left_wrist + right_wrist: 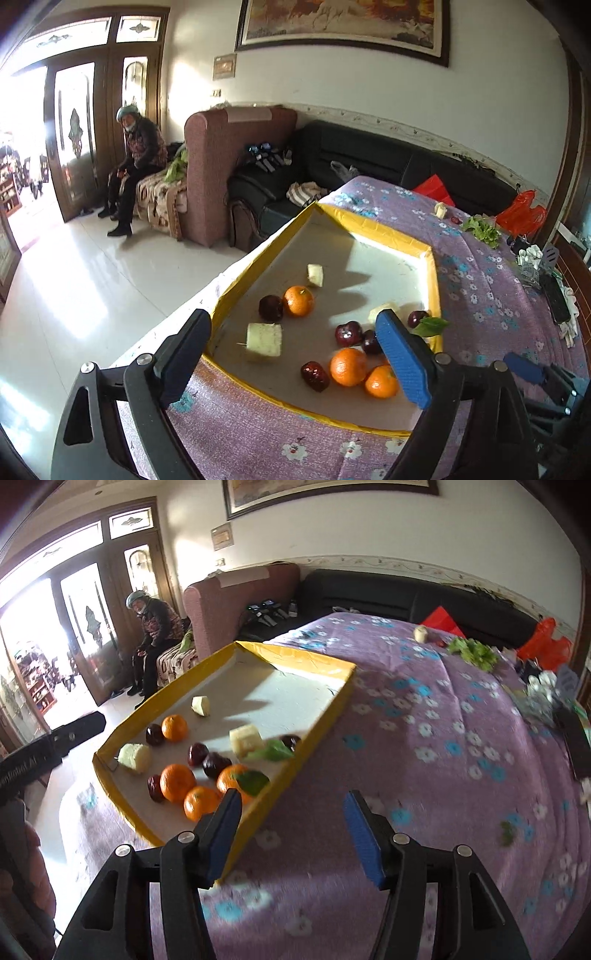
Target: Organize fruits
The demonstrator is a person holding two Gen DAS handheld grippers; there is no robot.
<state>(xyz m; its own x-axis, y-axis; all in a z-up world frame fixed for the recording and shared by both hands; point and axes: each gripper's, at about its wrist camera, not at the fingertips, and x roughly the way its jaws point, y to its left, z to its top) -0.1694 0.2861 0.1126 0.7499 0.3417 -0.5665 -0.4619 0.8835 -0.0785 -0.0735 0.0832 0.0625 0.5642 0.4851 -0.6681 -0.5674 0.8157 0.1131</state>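
- Purple flowered cloth (pixel 424 716) covers the bench, which stands in a living room with a pale tiled floor (pixel 92 280).
- Nearest in the left wrist view, the left claw (pixel 295 350) is spread wide with nothing between its blue pads; it hangs over the near end of the tray, with the fruit lying in the gap between its fingers and just beyond them.
- In the right wrist view, the right claw (pixel 291 834) is parted about halfway and empty; it hangs over bare cloth just beside the tray's near right corner, with the fruit ahead and to its left.
- Just past the claws lies the yellow-rimmed tray (pixel 391 232) with a pale floor, holding all the nearby fruit.
- Closest in the tray are three oranges (pixel 177 782) bunched together, a dark red date (pixel 314 376) beside them, and a green leaf (pixel 253 781) resting against one orange.
- Behind these sit two dark red plums (pixel 348 333), a pale cut block of fruit with a toothpick (pixel 264 339), a second pale block (pixel 245 739) and another leaf beside a plum near the right rim.
- Further along are one more orange (pixel 298 301) touching a dark plum (pixel 270 307), then a small pale piece (pixel 315 275) alone.
- At the bench's far end lie a pale fruit piece (pixel 420 633), leafy greens (pixel 474 651) and red bags (pixel 522 214).
- Beyond, a black sofa (pixel 369 155) lines the wall, and a person (pixel 140 162) sits by the glazed wooden doors.
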